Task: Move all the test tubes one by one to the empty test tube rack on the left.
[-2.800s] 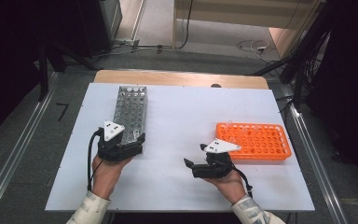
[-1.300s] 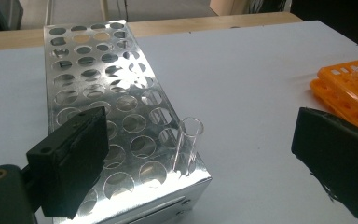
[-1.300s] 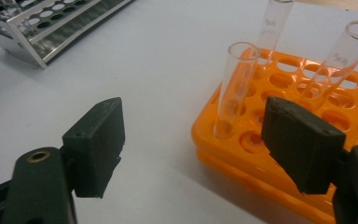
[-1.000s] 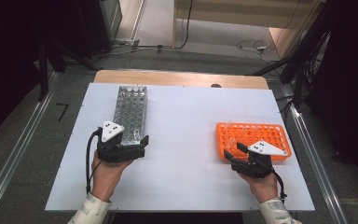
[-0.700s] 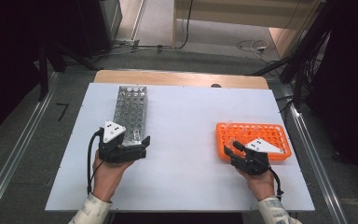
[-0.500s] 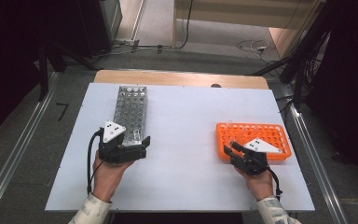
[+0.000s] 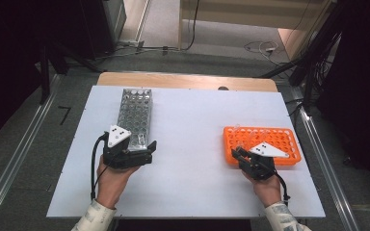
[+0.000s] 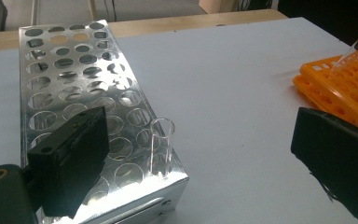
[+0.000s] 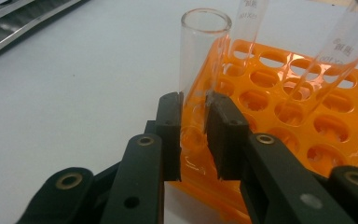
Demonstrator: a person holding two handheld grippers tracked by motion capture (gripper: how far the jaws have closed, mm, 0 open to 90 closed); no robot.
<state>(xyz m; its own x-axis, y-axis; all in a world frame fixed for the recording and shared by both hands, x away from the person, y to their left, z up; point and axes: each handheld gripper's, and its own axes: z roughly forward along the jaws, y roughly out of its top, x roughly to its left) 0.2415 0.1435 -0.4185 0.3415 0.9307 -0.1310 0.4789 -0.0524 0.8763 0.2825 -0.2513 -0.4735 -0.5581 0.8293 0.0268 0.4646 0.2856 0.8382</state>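
While clamped — right tool (image 9: pixel 193 135) on tube (image 9: pixel 200 60)

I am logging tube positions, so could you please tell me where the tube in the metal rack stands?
In the left gripper view, the glass tube stands upright in a hole at the near right corner of the metal rack, beside the left tool's jaw.

on the table (image 7: pixel 192 125), a metal rack (image 7: pixel 135 115) lies left with one tube (image 8: pixel 161 147) in its near corner, a plastic rack (image 7: pixel 265 142) right.
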